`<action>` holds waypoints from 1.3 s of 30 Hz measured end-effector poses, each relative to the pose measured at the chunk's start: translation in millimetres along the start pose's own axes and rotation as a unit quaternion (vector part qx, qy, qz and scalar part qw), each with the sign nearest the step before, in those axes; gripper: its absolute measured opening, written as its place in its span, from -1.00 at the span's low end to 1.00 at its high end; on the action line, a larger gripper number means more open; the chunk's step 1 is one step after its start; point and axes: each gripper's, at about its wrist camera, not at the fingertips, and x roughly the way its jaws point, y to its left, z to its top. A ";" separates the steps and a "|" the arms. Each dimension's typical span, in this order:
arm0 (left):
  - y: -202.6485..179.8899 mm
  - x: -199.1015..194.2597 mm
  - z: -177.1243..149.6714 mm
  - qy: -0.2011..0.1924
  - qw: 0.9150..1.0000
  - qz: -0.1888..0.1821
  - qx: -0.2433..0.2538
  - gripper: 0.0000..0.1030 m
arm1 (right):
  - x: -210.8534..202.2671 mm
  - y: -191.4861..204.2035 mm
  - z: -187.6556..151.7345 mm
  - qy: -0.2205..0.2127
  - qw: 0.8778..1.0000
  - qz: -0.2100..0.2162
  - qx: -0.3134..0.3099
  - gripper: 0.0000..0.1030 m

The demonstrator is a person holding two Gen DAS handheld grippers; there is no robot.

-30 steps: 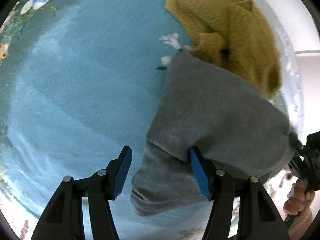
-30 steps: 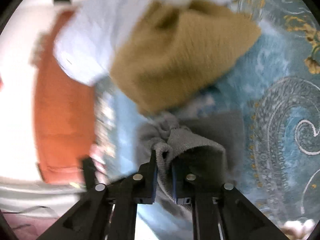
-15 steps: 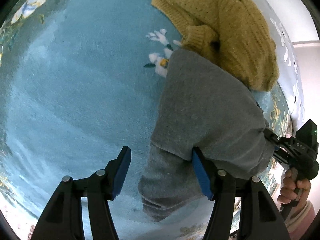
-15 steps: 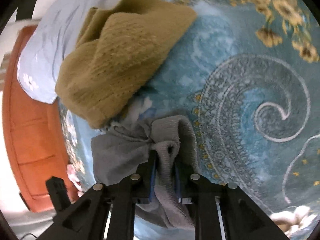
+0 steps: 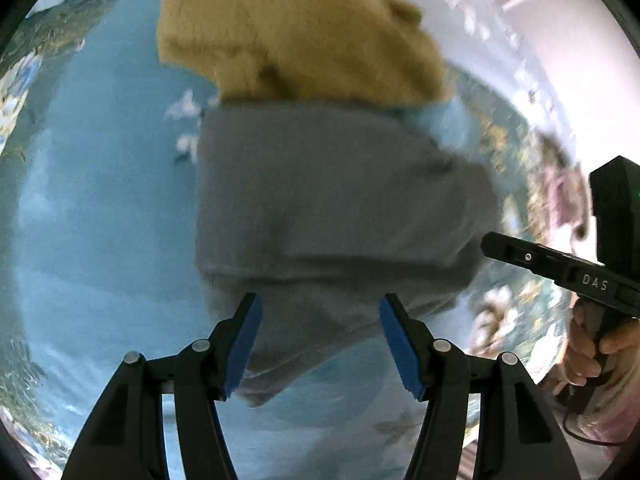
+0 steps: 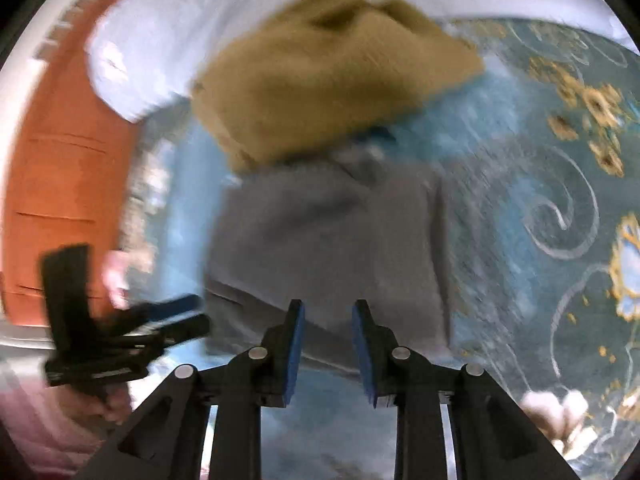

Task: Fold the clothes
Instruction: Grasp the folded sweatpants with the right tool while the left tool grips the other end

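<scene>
Right wrist view, right gripper (image 6: 327,320) opening, empty, left gripper (image 5: 320,316) released, mustard sweater (image 6: 328,92) touching grey garment (image 6: 332,248).

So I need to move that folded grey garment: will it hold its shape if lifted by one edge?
Probably not: the grey garment looks soft and lies limp on the blue bedspread, so it would likely sag and unfold. It seems light; its knit probably grips the pads well.

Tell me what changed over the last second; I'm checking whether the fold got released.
The right gripper let go of the grey garment: it was pinched on a bunched edge, now the jaws are opening and the cloth lies flat. The left gripper stayed open, holding nothing. The yellow sweater stayed put.
</scene>
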 end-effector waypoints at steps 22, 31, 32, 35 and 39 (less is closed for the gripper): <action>-6.8 -7.2 40.9 -0.037 0.998 -0.014 -0.041 0.21 | 10.2 19.5 49.6 -0.039 0.999 -0.006 0.001 -0.46; 17.7 28.9 61.3 -0.014 0.995 0.006 -0.099 0.23 | 51.3 -22.6 51.6 -0.027 0.996 -0.023 0.081 -0.49; 16.6 29.3 61.2 -0.015 0.995 0.006 -0.095 0.23 | 53.5 -23.6 52.6 -0.026 0.996 -0.022 0.081 -0.49; 17.1 32.4 62.3 -0.012 0.995 0.002 -0.097 0.25 | 57.9 -27.3 57.3 -0.020 0.996 -0.013 0.081 -0.49; 13.5 20.7 64.0 -0.010 0.995 -0.012 -0.102 0.23 | 46.4 -24.8 60.0 -0.010 0.997 -0.003 0.078 -0.49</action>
